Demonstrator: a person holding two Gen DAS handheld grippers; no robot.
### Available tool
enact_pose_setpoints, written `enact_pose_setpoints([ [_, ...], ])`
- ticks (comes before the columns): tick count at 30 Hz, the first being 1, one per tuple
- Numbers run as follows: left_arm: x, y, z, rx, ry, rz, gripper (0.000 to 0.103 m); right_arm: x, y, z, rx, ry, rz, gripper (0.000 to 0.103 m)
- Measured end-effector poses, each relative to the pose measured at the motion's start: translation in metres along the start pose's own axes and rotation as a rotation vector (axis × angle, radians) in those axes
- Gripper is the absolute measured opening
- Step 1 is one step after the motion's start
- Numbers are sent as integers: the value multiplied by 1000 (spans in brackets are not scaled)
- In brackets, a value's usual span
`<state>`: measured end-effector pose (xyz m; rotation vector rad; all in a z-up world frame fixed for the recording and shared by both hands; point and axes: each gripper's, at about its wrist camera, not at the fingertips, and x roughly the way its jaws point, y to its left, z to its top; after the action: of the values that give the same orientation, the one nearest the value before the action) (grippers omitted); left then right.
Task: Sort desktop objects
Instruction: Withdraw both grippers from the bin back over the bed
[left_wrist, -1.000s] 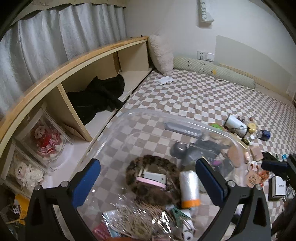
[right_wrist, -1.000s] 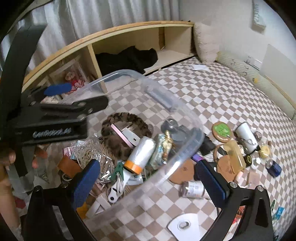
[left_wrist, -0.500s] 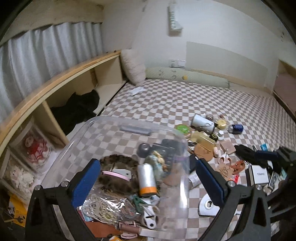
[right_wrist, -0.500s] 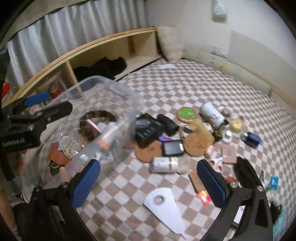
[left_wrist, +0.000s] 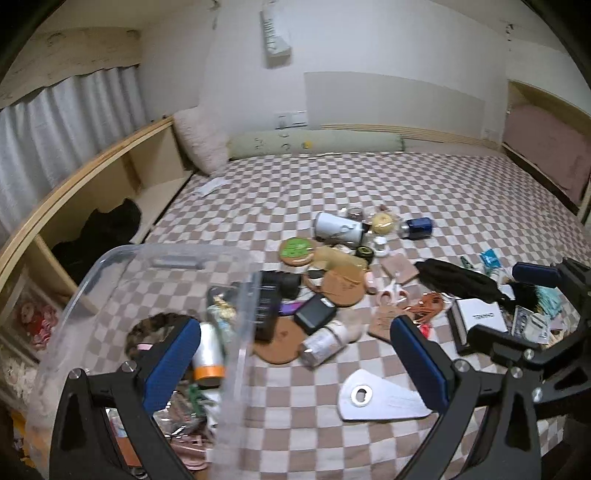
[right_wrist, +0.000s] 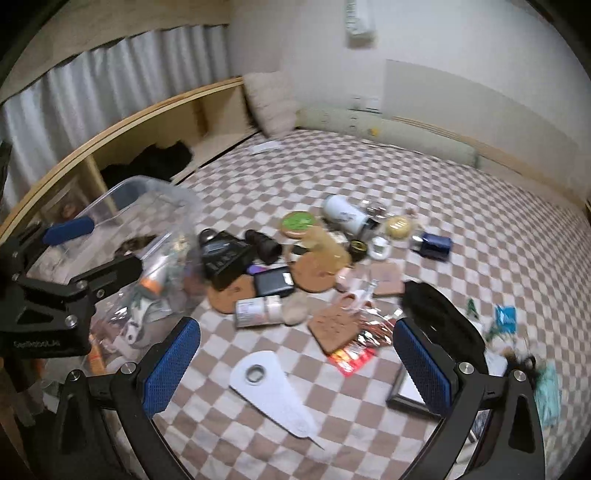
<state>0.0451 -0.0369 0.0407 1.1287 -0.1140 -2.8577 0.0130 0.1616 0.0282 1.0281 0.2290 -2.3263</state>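
At the far left, your left gripper hangs low over the near edge of the checkered bedspread, tilted down, its blue-padded fingers spread wide and holding nothing. The left finger overlaps the clear plastic bin, which sits at the bed's left edge beside the wooden shelf and holds a furry hair band, a white roll with an orange end and small clutter. Just right of the bin lie a black box, cork coasters, a black case and a white bottle on its side. In front of them a flat white teardrop-shaped piece lies between your left gripper's fingers. Farther back lie a green-topped coaster, a toppled white cup and a dark blue bottle. At right, your right gripper hovers over the same pile, equally wide and empty, with a red packet and a white box near its right finger. Both views are slightly blurred.
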Motion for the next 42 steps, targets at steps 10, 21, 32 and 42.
enact_pose_setpoints([
  [10, 22, -53, -1, 81, 7, -68, 103, -5, -80, -34, 196, -15, -138, 103],
  [21, 51, -93, -3, 120, 17, -110, 103, -7, -110, -53, 207, -38, -235, 103],
  [32, 74, -81, -2, 50, 33, -96, 103, 11, -126, -53, 169, 48, -313, 103],
  [42, 97, -73, 1, 25, 70, -107, 103, 45, -131, -55, 163, 145, -269, 103],
])
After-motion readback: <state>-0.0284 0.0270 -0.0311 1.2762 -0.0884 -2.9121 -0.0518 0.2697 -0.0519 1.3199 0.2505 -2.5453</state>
